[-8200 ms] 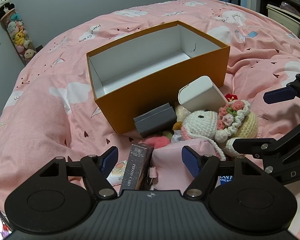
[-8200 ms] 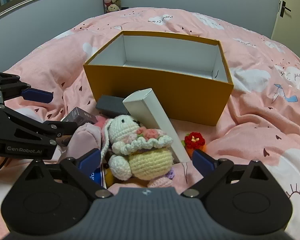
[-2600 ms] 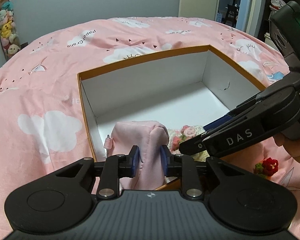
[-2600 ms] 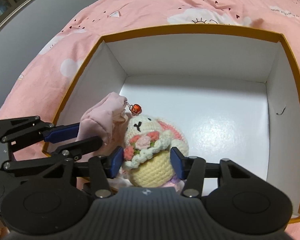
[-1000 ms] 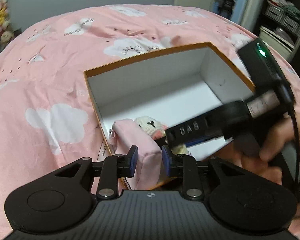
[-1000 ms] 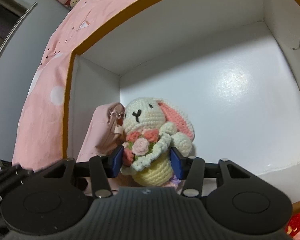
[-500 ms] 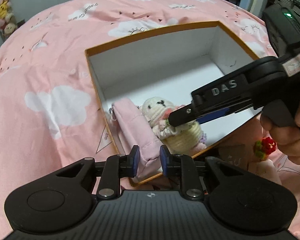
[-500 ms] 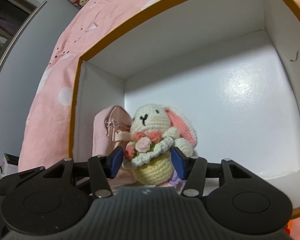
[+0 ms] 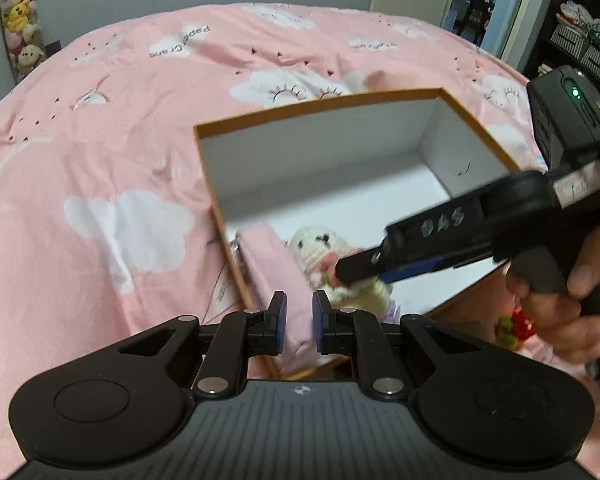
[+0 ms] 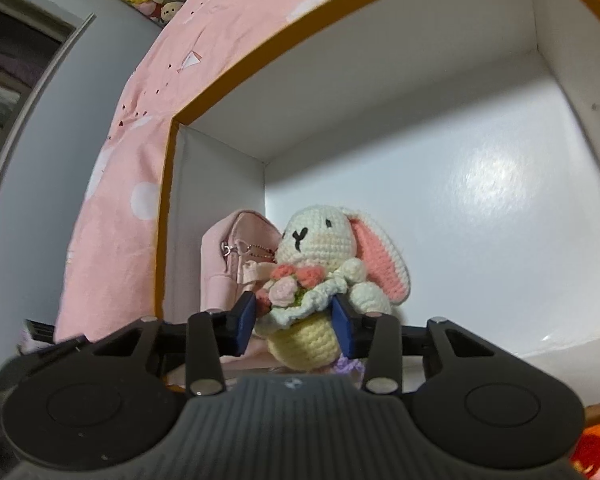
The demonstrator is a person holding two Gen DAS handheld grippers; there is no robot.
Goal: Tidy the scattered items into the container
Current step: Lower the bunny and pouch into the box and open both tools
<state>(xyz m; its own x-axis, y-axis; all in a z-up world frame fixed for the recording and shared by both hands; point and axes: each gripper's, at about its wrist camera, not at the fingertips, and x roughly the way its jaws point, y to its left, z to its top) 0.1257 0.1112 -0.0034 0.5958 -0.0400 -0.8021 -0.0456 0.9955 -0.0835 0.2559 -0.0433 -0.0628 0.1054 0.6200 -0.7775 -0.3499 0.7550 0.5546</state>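
The orange box (image 9: 320,100) with a white inside lies open on the pink bed. A pink pouch (image 9: 272,264) leans in its near left corner, and a crochet bunny (image 9: 320,242) stands beside it. My left gripper (image 9: 300,320) hovers over the near rim, shut, with nothing gripped; the pouch shows behind the narrow gap. In the right wrist view the bunny (image 10: 320,236) sits between the jaws of my right gripper (image 10: 294,318), next to the pouch (image 10: 220,276). Those jaws are closing and the pads press its lower sides. The bunny's base is hidden.
A red crochet flower (image 9: 516,326) lies on the bedding outside the box's near right corner. A person's hand (image 9: 572,300) holds the right gripper's handle above it. The box's far and right floor (image 10: 500,200) is bare. Shelves stand at the far right.
My left jaws have closed and let the pouch go; it rests in the box. The right jaws have narrowed against the bunny, which stays standing on the box floor.
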